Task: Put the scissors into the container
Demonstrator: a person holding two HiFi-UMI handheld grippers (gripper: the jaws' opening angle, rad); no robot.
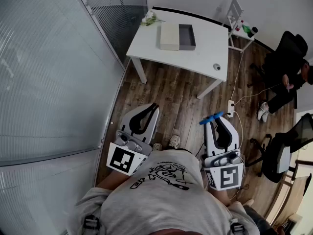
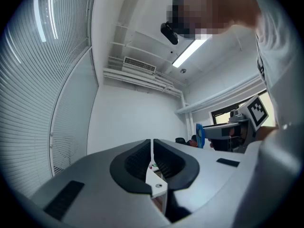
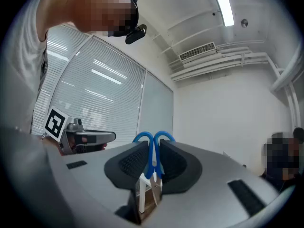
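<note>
Scissors (image 3: 152, 153) gripped for carrying, with the container well ahead of both pairs of fingers.
The fingers of the right gripper (image 1: 216, 119) clamp the blue handle shanks, and the loops poke past their tips. The fingers of the left gripper (image 2: 152, 144) are pressed together on nothing. The grey container (image 1: 193, 38) sits on the white tabletop (image 1: 208, 50), across open wooden floor (image 1: 181, 89). So narrow a pinch could let the scissors swivel or slip on the way. A power strip (image 1: 231, 106) and its cord lie just ahead-right of the right fingers, and a glass partition (image 1: 49, 72) crowds the left ones.

right tool (image 1: 218, 118) grips blue scissors (image 1: 208, 119), well apart from container (image 1: 187, 36) on table (image 1: 195, 58).
</note>
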